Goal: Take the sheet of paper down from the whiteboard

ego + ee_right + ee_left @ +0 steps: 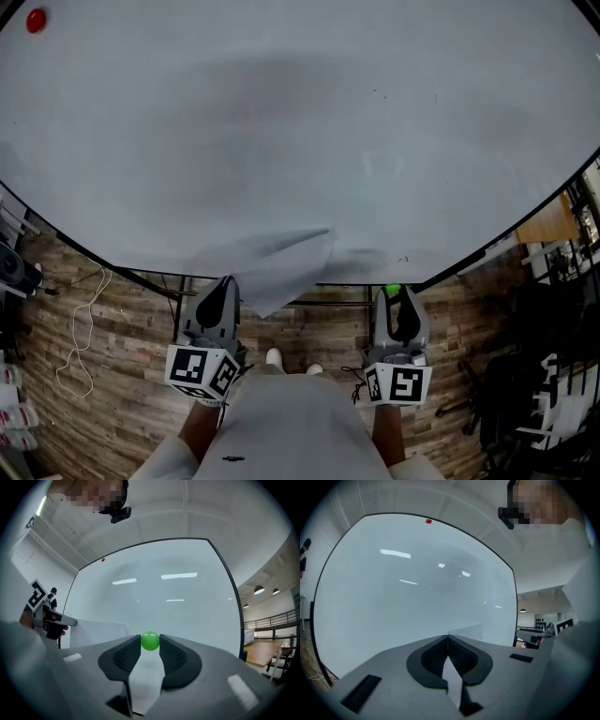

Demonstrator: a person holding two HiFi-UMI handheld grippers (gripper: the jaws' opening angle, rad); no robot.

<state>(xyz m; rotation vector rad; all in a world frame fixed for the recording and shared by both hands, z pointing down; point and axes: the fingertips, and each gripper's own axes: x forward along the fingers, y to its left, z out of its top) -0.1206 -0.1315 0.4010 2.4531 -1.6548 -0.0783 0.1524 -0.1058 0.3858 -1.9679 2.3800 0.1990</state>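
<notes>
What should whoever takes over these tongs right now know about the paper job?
Left tongs: shut on the sheet of paper, low in front of the whiteboard.
Right tongs: shut on a green ball, likely the magnet that pinned the sheet.
A red magnet sits near the board's top edge, far from the sheet.
Done: no pin shows on the sheet.
Left: draw the sheet clear of the board. I cannot tell whether it touches the board.

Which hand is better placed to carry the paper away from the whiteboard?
Left. The left hand-held gripper is shut on the paper; the right hand-held gripper is busy holding a green ball.
</notes>
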